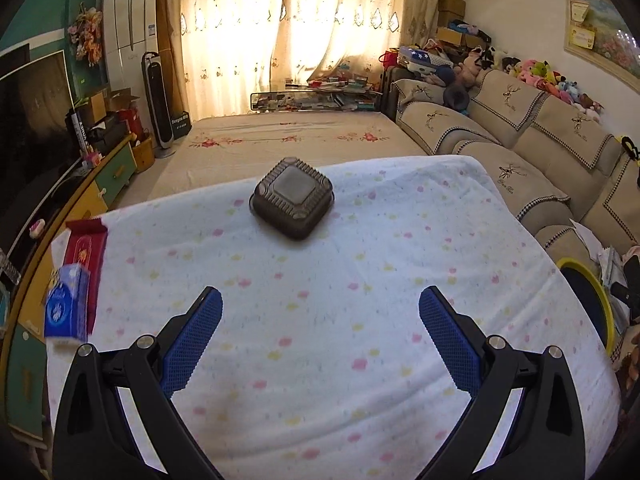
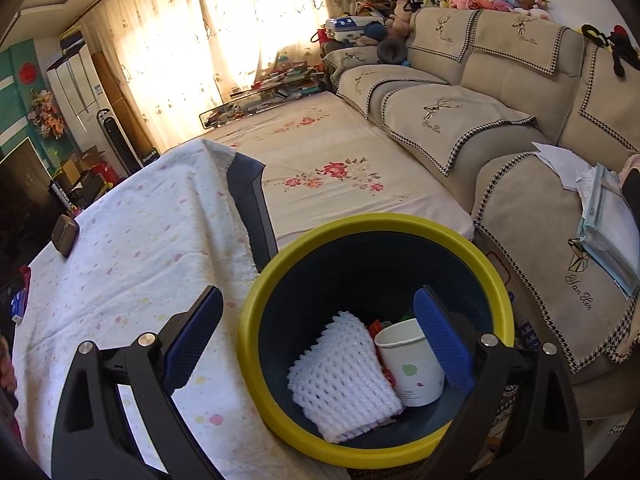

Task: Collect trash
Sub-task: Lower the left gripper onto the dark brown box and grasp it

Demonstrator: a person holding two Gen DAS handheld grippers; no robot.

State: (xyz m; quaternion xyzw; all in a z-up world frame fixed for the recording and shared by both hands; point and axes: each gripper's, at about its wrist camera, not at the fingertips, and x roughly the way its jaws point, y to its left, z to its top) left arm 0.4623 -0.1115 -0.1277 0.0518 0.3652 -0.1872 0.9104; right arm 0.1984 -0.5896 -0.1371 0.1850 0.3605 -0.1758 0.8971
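A worktop (image 1: 360, 280) draped in a white dotted cloth fills a curtained living room — a dark square box (image 1: 293, 198) at twelve o'clock of the empty, wide-spread left gripper (image 1: 320, 300), sofa covers stitched "Yan Xin", and the yellow-rimmed bin (image 2: 256, 280) holding white foam netting (image 2: 344, 376) and a paper cup (image 2: 412, 364) under the released right gripper (image 2: 318, 300).

I see a white tablecloth (image 1: 320, 280) dotted with pink and yellow flecks, and on it a dark brown square box (image 1: 293, 203). At its edge lie a red packet (image 1: 86, 246) and a blue tissue pack (image 1: 66, 304). My gripper pads (image 2: 440, 344) are blue. The bin (image 2: 256, 340) has a yellow rim and dark blue inside, holding white foam netting (image 2: 344, 380) and a white paper cup (image 2: 412, 368).
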